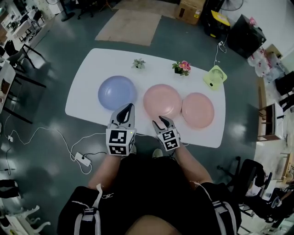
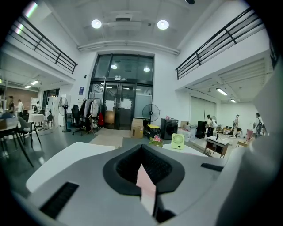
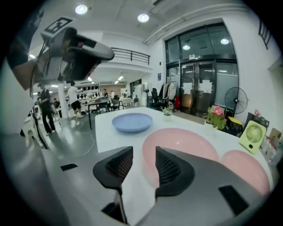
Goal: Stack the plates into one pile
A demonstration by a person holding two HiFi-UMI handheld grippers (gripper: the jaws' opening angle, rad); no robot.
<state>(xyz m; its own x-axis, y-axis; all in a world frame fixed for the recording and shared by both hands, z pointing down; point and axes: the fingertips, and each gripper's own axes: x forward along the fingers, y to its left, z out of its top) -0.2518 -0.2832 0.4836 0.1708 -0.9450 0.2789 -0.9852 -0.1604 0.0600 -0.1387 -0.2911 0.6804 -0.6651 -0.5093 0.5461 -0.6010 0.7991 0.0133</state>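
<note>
Plates [image 1: 198,110]: nothing stacked yet | your right gripper [image 1: 161,120] spread, pink plate [image 1: 162,100] just ahead | left gripper [image 1: 127,109] pressed together, blue plate [image 1: 117,92] ahead

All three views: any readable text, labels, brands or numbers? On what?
No words or numbers can be read in any view.
Cubes on the left hand-held gripper and right hand-held gripper: black-and-white square code markers, no letters.
Blue sign beside the glass doors: too small to read.
Cardboard box: any print too small to read.
</note>
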